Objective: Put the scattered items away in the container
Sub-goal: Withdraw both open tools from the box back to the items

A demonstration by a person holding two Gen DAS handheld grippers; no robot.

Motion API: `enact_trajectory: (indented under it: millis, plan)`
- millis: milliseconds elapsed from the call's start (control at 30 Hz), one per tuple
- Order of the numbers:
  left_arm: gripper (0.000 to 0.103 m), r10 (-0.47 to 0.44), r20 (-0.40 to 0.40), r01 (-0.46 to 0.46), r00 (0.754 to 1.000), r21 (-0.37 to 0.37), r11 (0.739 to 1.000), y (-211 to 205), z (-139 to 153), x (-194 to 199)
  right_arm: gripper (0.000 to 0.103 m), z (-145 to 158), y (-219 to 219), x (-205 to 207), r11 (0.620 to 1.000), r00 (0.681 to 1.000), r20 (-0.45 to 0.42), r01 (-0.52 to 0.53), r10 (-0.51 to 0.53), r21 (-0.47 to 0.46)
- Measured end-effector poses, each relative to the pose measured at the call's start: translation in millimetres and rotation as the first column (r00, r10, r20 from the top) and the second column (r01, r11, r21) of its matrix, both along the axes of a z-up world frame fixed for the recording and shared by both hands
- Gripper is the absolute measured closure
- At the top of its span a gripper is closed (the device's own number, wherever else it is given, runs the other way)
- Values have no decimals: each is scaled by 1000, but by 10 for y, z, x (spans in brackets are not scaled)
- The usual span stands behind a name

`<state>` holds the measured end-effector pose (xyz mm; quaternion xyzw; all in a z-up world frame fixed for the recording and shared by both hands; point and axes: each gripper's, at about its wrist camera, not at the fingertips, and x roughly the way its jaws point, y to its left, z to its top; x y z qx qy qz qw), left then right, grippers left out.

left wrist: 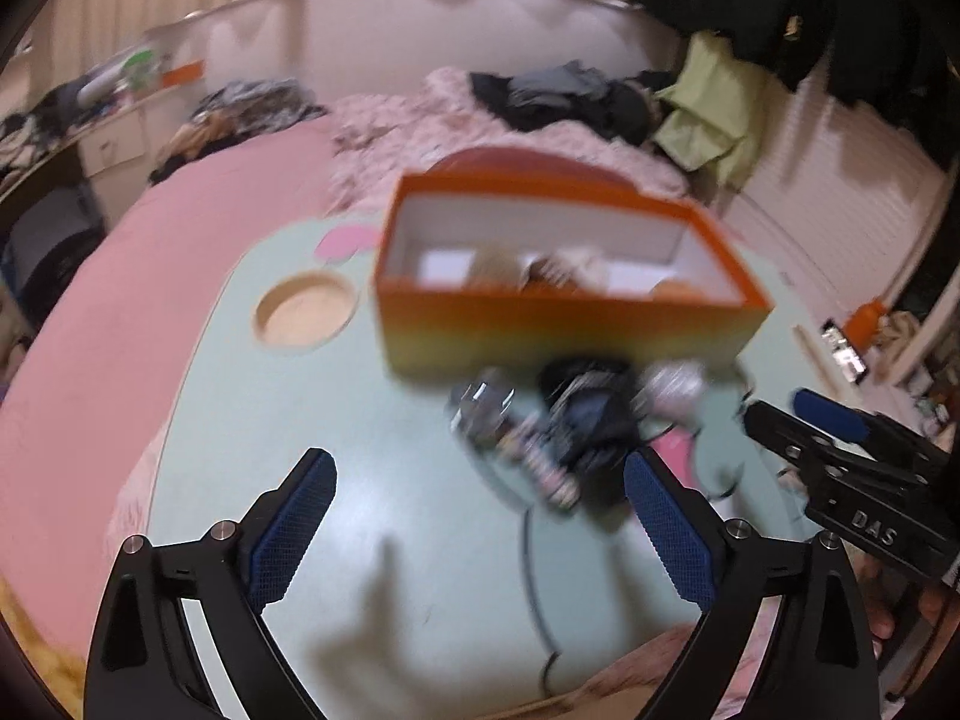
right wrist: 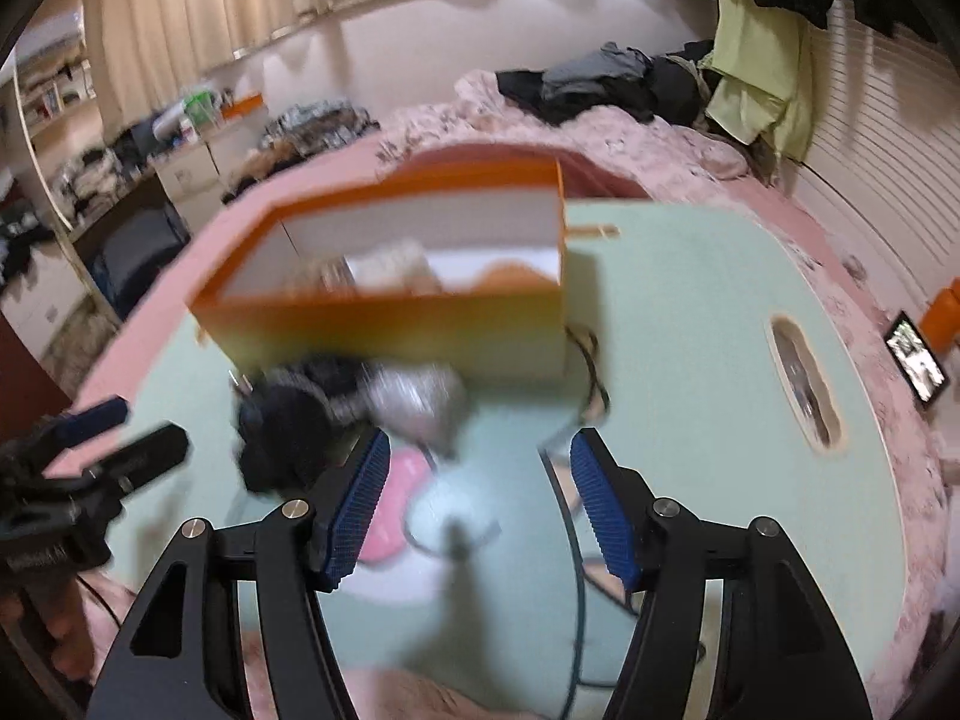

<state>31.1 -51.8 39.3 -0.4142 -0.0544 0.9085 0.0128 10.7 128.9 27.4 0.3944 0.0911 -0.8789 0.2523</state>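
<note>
- Left wrist view: the left tongs [left wrist: 480, 516] hang spread wide above the pale green desk [left wrist: 312, 480] with nothing between their blue pads [left wrist: 294, 528].
- The orange box [left wrist: 564, 324] stands open-topped on the desk beyond them, its long axis running left to right across the view, a long side wall facing the camera. Several blurred items lie on its white floor; they are too smeared to name.
- Just in front of that near wall sits a heap of scattered items [left wrist: 570, 426]: a dark bundle in the middle, a shiny clear piece to its left, a greyish lump to its right, and a pink object [left wrist: 675, 450] at the near right edge. Motion blur hides which way each one points.
- A dark cable [left wrist: 531, 576] runs from the heap toward the camera.
- A round wooden recess [left wrist: 303, 315] is set in the desk left of the box.
- The right tongs [left wrist: 780, 414] reach in from the right, close to the heap.
- Right wrist view: the right tongs [right wrist: 477, 510] are parted and empty, hovering over the pink object [right wrist: 390, 504] and cable [right wrist: 570, 528], with the heap [right wrist: 336, 414] just ahead and touching the box [right wrist: 396, 324].
- The left tongs [right wrist: 120, 426] show at the left edge, parted.
</note>
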Motion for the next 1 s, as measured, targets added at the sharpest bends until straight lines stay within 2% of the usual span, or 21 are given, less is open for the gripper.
enact_trajectory:
  millis: [100,167,300,467,567,733,800,933,1000]
  plan:
    - [6,26,19,-26,999,-23,999,-18,-147,40,40,-138,26,29,1000,1000,29,1,-2,24]
    - [6,45,10,-44,999,-63,997,-5,-199,69,39,-200,63,-8,1000,998,62,19,-20,19]
    - [6,31,13,-29,999,-96,995,64,-281,65,39,-227,71,11,999,999,46,27,-28,42]
    - [5,31,67,-22,997,-133,991,109,-423,-5,26,-299,-81,100,990,1000,3,-1,0,140]
    - [1,53,74,-45,996,-110,993,32,-447,-6,24,-317,-108,109,987,1000,-2,-15,15,160]
    - [0,56,78,-50,995,-82,995,-12,-473,-23,20,-334,-96,109,986,1000,-1,-20,20,165]
    - [0,53,73,-47,996,-82,996,-7,-476,-22,16,-343,-107,109,985,1000,4,-28,28,168]
    - [0,52,72,-46,996,-81,996,-16,-490,-24,0,-383,-138,92,982,999,29,-48,43,183]
    - [0,52,71,-46,996,-80,996,-19,-491,-19,0,-387,-143,88,981,998,32,-50,45,186]
